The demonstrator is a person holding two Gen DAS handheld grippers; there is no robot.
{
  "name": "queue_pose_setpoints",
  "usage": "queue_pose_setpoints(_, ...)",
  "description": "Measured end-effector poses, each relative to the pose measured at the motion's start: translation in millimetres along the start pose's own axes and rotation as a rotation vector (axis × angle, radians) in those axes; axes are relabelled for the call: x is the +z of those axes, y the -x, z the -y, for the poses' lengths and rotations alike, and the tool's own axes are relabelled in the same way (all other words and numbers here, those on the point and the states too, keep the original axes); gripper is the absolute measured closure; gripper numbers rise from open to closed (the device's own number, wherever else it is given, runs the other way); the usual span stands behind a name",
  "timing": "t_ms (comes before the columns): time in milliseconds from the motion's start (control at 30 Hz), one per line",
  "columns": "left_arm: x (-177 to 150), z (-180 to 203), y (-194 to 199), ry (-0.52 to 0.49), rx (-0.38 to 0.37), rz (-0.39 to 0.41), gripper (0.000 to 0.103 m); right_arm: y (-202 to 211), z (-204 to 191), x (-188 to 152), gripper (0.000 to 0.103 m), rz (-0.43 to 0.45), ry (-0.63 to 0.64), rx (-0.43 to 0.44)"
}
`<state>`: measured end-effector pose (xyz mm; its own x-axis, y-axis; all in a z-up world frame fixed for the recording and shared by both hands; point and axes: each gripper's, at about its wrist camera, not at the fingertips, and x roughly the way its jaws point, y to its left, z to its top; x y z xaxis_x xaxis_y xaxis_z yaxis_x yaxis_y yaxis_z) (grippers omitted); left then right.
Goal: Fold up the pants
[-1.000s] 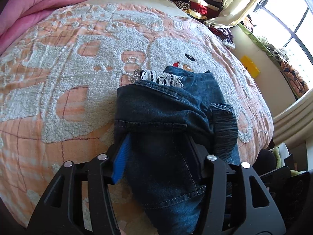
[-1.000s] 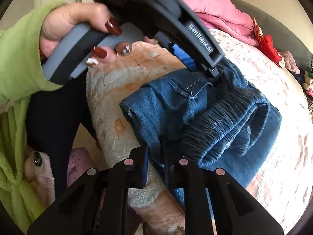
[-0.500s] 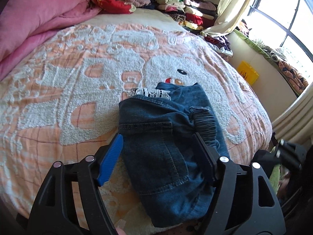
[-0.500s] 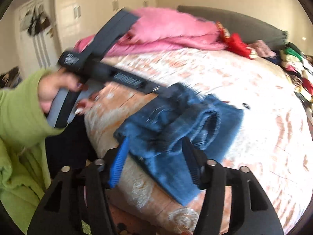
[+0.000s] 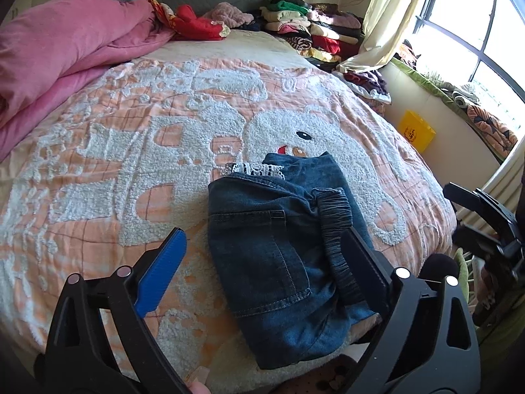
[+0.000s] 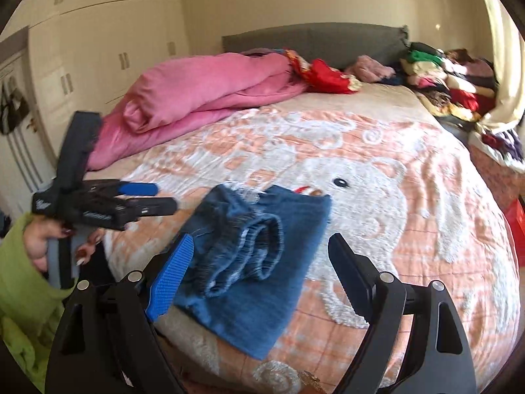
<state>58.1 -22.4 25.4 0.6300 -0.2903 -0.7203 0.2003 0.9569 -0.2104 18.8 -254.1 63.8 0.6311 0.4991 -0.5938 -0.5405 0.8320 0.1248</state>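
The pants [image 5: 282,256], dark blue denim folded into a compact packet, lie on the peach-and-white bedspread [image 5: 131,151] just below its white bear face [image 5: 295,138], close to the near edge of the bed. The left gripper [image 5: 265,256] hangs above the packet with its jaws spread wide, having just opened further, the denim showing between them but touched by neither pad; the right gripper [image 6: 259,262] likewise stands wide, its jaws just opened, clear of the cloth. Denim of this kind looks fairly heavy and limp rather than stiff: it should hold a crease under its own weight, not slip, and nothing about it is fragile. The gathered elastic waistband [image 5: 338,229] forms a thick ridge on the side of the packet toward the window, and a lace-trimmed hem [image 5: 256,169] peeps out at the end nearest the bear face; if the packet needs lifting or squaring, the firm folded edges on either long side seem the best hold. Beyond the bear face the bedspread lies open up to the pink duvet [image 5: 65,52], so there is ample room that way, while the near side drops off the mattress almost at once.
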Motion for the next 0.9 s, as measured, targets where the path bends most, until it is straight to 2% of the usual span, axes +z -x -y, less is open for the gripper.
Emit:
queue_pose_setpoints(133,-1.9,-3.9,-5.4,0.01,0.01,-0.009,0.014,-14.2,7.3,-1.7,0.02,-0.028,-0.031,-0.045)
queue_pose_setpoints(267,-5.8,-9.1,-14.0,0.022,0.016,-0.025,0.014,-37.6,15.5,-7.7,0.02,-0.096,-0.063,-0.085)
queue_pose_setpoints(500,-13.6,-16.6,-32.5,0.05,0.023,-0.056,0.014,-75.6,28.9,-22.9,0.02,-0.196,-0.127,-0.112)
queue_pose_setpoints(633,-17.2,-19.5,-46.0,0.07,0.014,-0.08,0.014,-90.6,34.4,-26.0,0.02,-0.224,-0.157,-0.111)
queue_pose_setpoints(900,-22.9,-21.6,-72.8,0.103,-0.005,-0.126,0.014,-123.5,52.2,-35.4,0.02,-0.3,-0.269,-0.038)
